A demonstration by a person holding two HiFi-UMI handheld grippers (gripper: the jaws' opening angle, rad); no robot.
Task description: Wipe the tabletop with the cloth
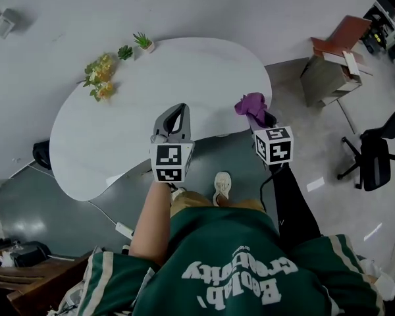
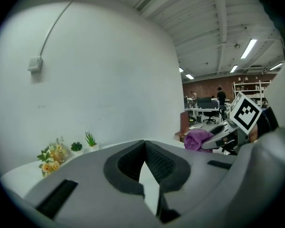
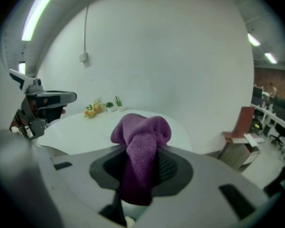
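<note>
In the head view a white, rounded bench [image 1: 118,143] lies in front of the person. The left gripper [image 1: 178,117] hangs over its near edge and the right gripper [image 1: 262,118] is at its near right edge. A purple cloth [image 1: 250,103] is bunched at the tips of the right gripper's fingers, over the rim of the bench; whether it touches the top cannot be told here. A bunch of yellow flowers [image 1: 100,76] and two small green plants [image 1: 133,47] stand along the far left edge. An office chair [image 1: 374,158] and a wooden cabinet [image 1: 330,68] stand on the floor off to the right. In the left gripper view the left gripper [image 2: 145,144] has its fingers closed tip to tip with nothing between them, only a thin wedge of white bench [image 2: 149,184] showing lower down. The flowers [image 2: 51,156] sit at the far left, and the right gripper [image 2: 217,140] shows at the right with the cloth [image 2: 197,139] hanging from it. In the right gripper view the right gripper [image 3: 142,163] has its fingers clamped on the cloth [image 3: 141,146], which bulges out above them and hangs down between the dark pads. The bench [image 3: 85,129] spreads out beyond, with the flowers [image 3: 91,109] at its far edge. The left gripper [image 3: 40,103] is at the left and the cabinet [image 3: 240,148] at the right.
</note>
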